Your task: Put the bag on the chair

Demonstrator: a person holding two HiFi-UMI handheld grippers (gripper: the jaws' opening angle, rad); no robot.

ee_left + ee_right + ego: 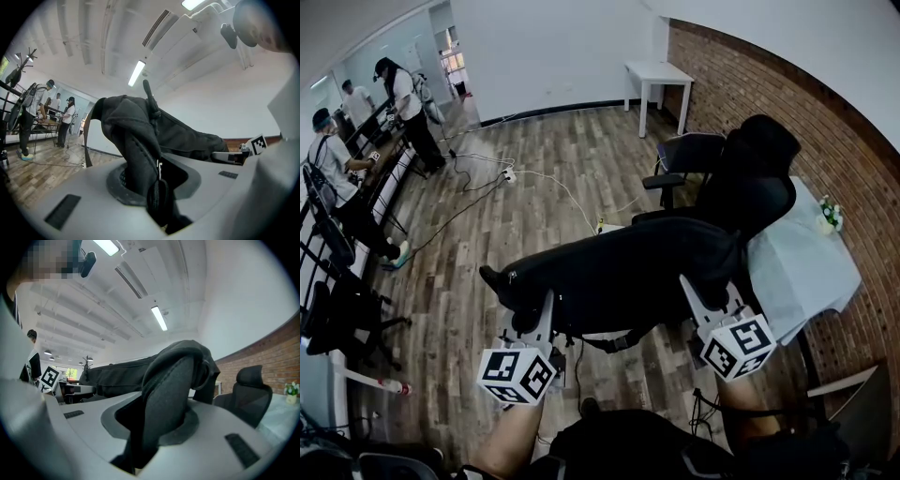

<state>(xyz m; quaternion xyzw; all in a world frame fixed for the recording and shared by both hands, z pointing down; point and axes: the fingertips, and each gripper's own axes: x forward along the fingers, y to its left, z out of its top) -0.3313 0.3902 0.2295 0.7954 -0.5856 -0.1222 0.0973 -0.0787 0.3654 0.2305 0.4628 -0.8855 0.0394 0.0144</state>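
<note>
A long black bag (pixel 623 272) hangs in the air between my two grippers, stretched left to right in the head view. My left gripper (pixel 546 309) is shut on the bag's left end; in the left gripper view the black fabric (pixel 140 154) and a zipper pull are pinched between the jaws. My right gripper (pixel 698 295) is shut on the bag's right end, where a padded fold (pixel 171 399) fills the jaws. The black office chair (pixel 741 178) stands just beyond the bag's right half, its headrest (pixel 253 378) visible in the right gripper view.
A table with a pale cloth (pixel 802 258) and a small plant (pixel 831 214) stands against the brick wall at right. A white table (pixel 656 75) is far back. Cables (pixel 534 178) cross the wood floor. People (pixel 403 94) work at desks on the left. Black chairs (pixel 342 309) stand near left.
</note>
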